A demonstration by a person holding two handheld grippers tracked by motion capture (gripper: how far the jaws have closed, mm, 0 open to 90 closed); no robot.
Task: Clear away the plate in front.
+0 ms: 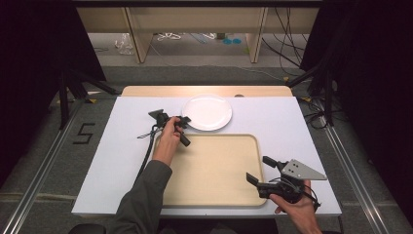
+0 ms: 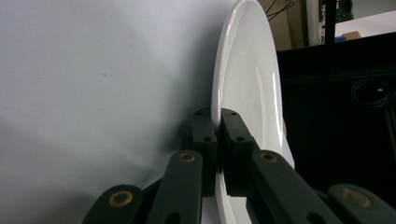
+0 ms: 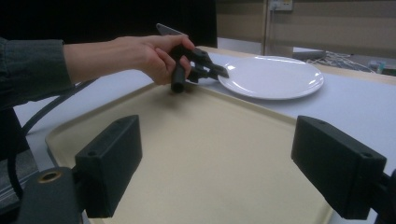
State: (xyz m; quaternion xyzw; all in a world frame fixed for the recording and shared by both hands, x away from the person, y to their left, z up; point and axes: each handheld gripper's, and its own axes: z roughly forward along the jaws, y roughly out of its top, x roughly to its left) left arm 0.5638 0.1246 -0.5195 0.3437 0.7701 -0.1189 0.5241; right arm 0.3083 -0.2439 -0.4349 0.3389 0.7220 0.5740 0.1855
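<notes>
A white plate (image 1: 208, 112) lies flat on the white tabletop (image 1: 117, 161), just beyond the far edge of a beige tray (image 1: 209, 168). My left gripper (image 1: 187, 118) is shut on the plate's left rim. In the left gripper view both pads (image 2: 204, 140) pinch the rim of the plate (image 2: 247, 74). My right gripper (image 1: 256, 168) hovers open over the tray's near right corner with nothing between its jaws. The right gripper view looks across the tray (image 3: 187, 140) from my right gripper (image 3: 224, 165) to the plate (image 3: 275, 74) and the left gripper (image 3: 219, 71).
A wooden strip (image 1: 204, 90) runs along the table's far edge. Dark stand legs (image 1: 68, 87) flank the table on both sides. Cables (image 1: 287, 44) lie on the floor behind, beneath a wooden bench (image 1: 195, 19). The left gripper's cable (image 1: 146, 156) trails over the tabletop.
</notes>
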